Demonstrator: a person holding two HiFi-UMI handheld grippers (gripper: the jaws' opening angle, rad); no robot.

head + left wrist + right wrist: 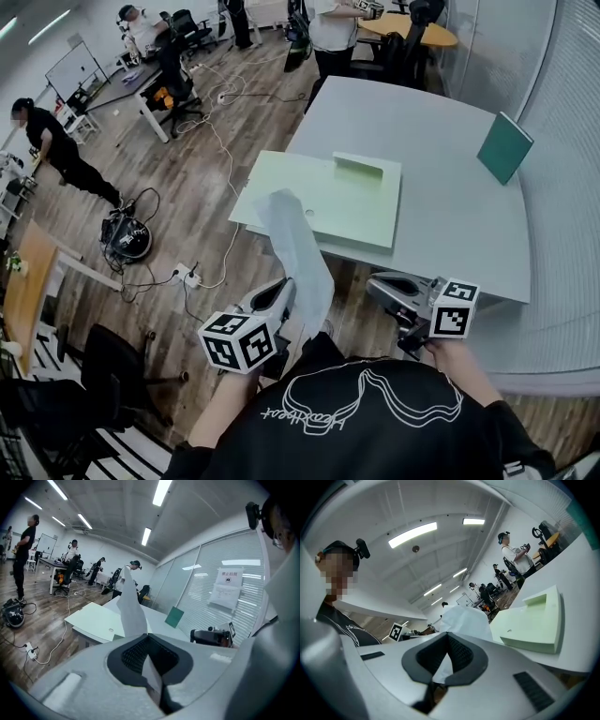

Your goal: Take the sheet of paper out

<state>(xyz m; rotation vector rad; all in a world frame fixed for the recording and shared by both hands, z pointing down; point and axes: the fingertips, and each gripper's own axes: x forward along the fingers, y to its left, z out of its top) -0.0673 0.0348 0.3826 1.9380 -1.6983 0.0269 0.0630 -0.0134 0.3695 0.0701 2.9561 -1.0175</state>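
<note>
A white sheet of paper (pixel 298 253) stands up out of my left gripper (pixel 284 289), which is shut on its lower edge, in front of the grey table (pixel 441 131). In the left gripper view the sheet (pixel 131 606) runs between the closed jaws of the left gripper (pixel 148 634) and rises tilted toward the table. A pale green folder (pixel 328 192) with a raised flap lies flat on the table's near left corner, apart from the sheet. My right gripper (pixel 377 281) hovers at the table's front edge, shut with nothing in it; from the right gripper (pixel 447 633) the sheet (pixel 464 618) shows beyond the jaws.
A dark green book (pixel 504 147) stands upright at the table's right side by the blinds. Cables and a power strip (pixel 187 277) lie on the wooden floor to the left. An office chair (pixel 103 375) is near my left. Several people stand further back.
</note>
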